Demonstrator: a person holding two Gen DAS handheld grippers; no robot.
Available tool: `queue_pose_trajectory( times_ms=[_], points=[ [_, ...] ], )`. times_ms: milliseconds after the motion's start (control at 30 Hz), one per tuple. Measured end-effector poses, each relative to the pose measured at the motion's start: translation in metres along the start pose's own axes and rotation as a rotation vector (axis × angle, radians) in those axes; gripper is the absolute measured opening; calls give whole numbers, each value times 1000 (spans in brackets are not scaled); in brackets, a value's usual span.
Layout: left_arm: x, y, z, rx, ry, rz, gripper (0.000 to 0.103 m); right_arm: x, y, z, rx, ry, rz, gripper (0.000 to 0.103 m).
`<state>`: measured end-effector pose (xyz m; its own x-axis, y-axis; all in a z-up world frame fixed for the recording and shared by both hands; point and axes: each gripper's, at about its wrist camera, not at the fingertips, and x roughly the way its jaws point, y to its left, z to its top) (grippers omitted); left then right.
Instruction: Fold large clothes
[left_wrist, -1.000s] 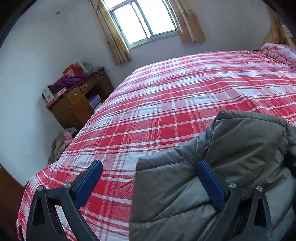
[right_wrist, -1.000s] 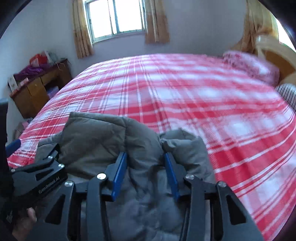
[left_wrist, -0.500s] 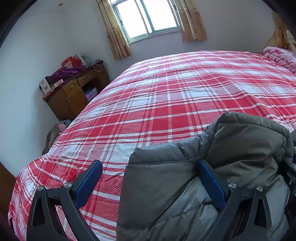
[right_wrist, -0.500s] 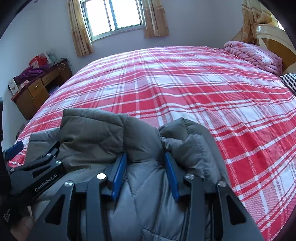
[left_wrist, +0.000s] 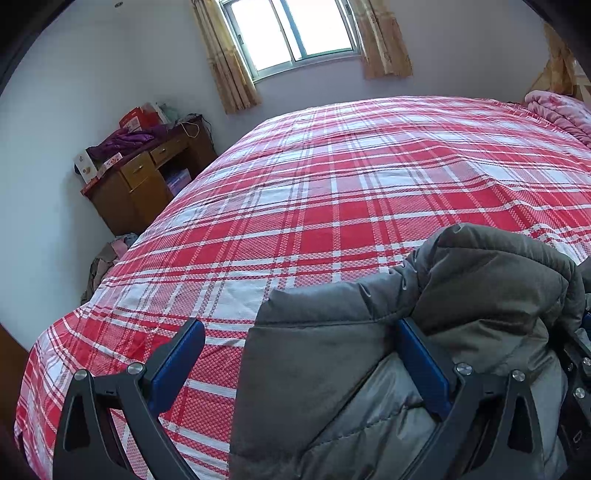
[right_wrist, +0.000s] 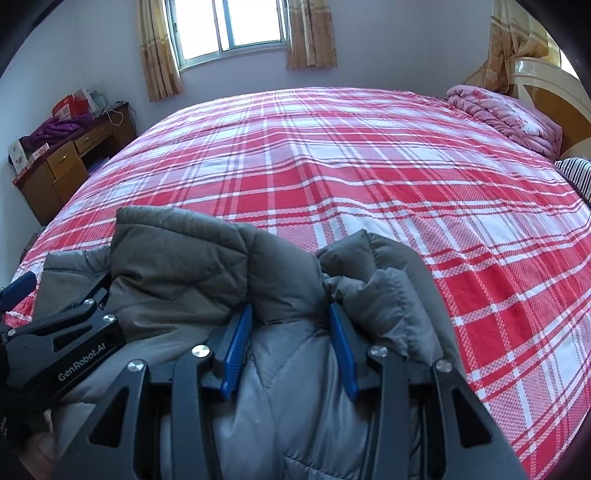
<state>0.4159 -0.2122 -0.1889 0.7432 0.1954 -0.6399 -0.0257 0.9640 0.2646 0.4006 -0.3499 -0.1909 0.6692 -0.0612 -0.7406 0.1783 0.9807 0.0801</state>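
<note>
Right wrist view: the right gripper (right_wrist: 290, 343) is closed narrow on a bunched ridge of the grey padded jacket (right_wrist: 207, 266), which is held above the near edge of the plaid bed (right_wrist: 369, 177). The left gripper (left_wrist: 301, 363) is spread wide; only one finger (left_wrist: 421, 358) is pressed against the jacket. Risk noted: slippery, puffy fabric could be lost from a single pinch, so the fold would be dropped unevenly.

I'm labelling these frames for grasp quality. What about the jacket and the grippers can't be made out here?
- Grey jacket: lower part cut off by the bottom edge in both wrist views.
- Left gripper: wide open; whether its right finger touches the fabric is unclear.
- Right gripper: squeeze tightness hidden by bunched padding.
</note>
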Motion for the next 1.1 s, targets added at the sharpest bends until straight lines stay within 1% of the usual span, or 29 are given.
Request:
queue_pose_trajectory(
  times_ms=[600,667,700,767,800,833,867,900,967,1033,1100],
  points=[
    [0,0,1,0,1,-1,102,2,5,0,-23,3,-29,45],
    [1,1,2,3,15,-17,102,2,5,0,-23,4,-29,45],
    [-1,4,3,2,22,-37,102,2,5,0,-22,6,-27,45],
    [-12,18,2,-14,38,-108,102,1,4,1,-16,8,-11,47],
    [-19,26,0,-33,37,-150,102,-3,0,2,-9,5,23,49],
    [-30,38,-4,-54,30,-201,102,-11,-4,2,-1,-6,57,53],
    [-40,49,-10,-64,18,-243,102,-21,-9,0,5,-28,75,59],
    [-48,57,-17,-66,12,-266,102,-33,-14,-3,8,-54,78,63],
    [-54,68,-33,-62,35,-301,102,-60,-26,-12,16,-115,73,85],
    [-55,75,-47,-81,57,-329,102,-82,-45,-27,65,-154,35,91],
    [-53,80,-59,-120,80,-377,102,-87,-64,-43,117,-130,29,91]
  ],
)
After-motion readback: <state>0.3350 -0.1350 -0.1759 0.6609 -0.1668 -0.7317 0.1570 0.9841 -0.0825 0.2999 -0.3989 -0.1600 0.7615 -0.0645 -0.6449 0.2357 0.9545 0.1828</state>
